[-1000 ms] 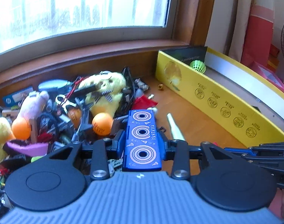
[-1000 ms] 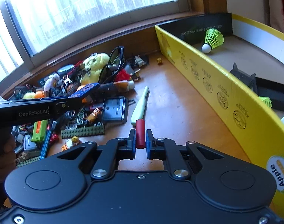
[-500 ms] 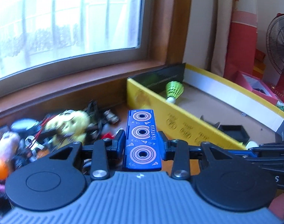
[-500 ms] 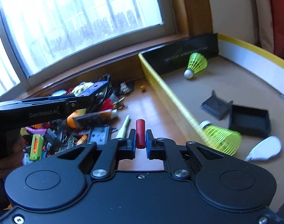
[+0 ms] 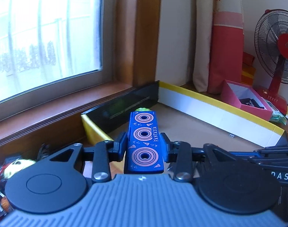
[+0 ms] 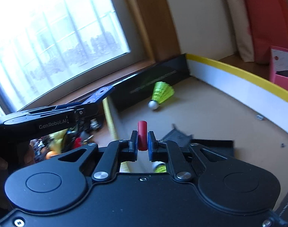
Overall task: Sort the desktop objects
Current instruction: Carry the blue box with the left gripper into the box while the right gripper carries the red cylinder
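My left gripper [image 5: 144, 147] is shut on a flat blue box [image 5: 144, 140] printed with pink rings and "FANTASTA", held over the near wall of the yellow-rimmed cardboard box [image 5: 219, 104]. My right gripper [image 6: 142, 141] is shut on a small red cylinder [image 6: 142, 134], held above the cardboard box's brown floor [image 6: 210, 113]. The left gripper with the blue box [image 6: 98, 96] shows at the left of the right wrist view. A green shuttlecock [image 6: 161, 94] lies in the box's far corner.
Black trays [image 6: 212, 143] and another shuttlecock [image 6: 160, 167] lie on the box floor below my right gripper. The toy pile [image 6: 68, 143] sits left of the box wall. A pink box [image 5: 246, 100] and a red fan [image 5: 280, 56] stand at right.
Both grippers have swung right and up, from over the desk and toy pile to over the cardboard box. Each keeps its hold on its object.
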